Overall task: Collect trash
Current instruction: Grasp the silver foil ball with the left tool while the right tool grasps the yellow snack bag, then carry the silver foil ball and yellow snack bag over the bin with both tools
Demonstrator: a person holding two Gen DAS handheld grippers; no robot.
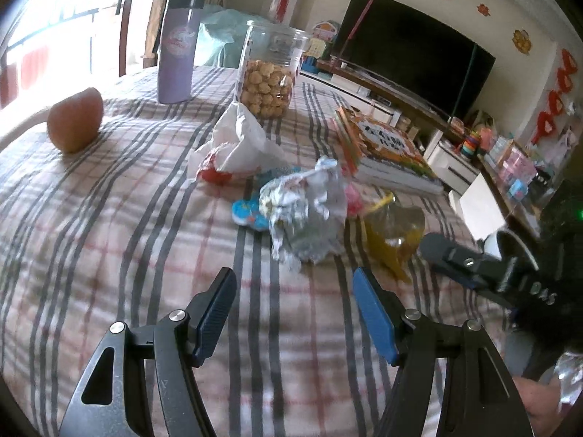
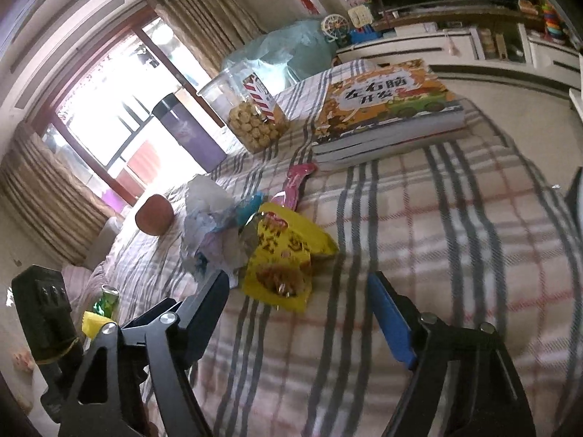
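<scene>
Approaching the trash pile (image 1: 309,211) mid-desk (image 1: 109,255), left hand-held gripper (image 1: 293,306) and right hand-held gripper (image 2: 298,306) both wide open, empty; next, probably closing on the yellow wrapper (image 2: 284,258).

One jar (image 1: 268,73) of cookies, one purple flask (image 1: 178,47) and one apple (image 1: 75,120) stand on the checked worktop (image 1: 109,236). One stack of books (image 1: 386,149) lies there; the right wrist view shows about three in it.

The wrappers are in one loose heap, so the count is rough: one white bag (image 1: 240,142), one red-and-white wrapper (image 1: 211,171), one crumpled foil wrapper (image 1: 309,211), one blue wrapper (image 1: 247,215), one pink wrapper (image 2: 297,184) and one yellow snack bag (image 2: 288,258), six in all.

One green can (image 2: 106,300) shows at the worktop's edge.

Two grippers: left (image 1: 293,286), right (image 2: 298,289).
</scene>
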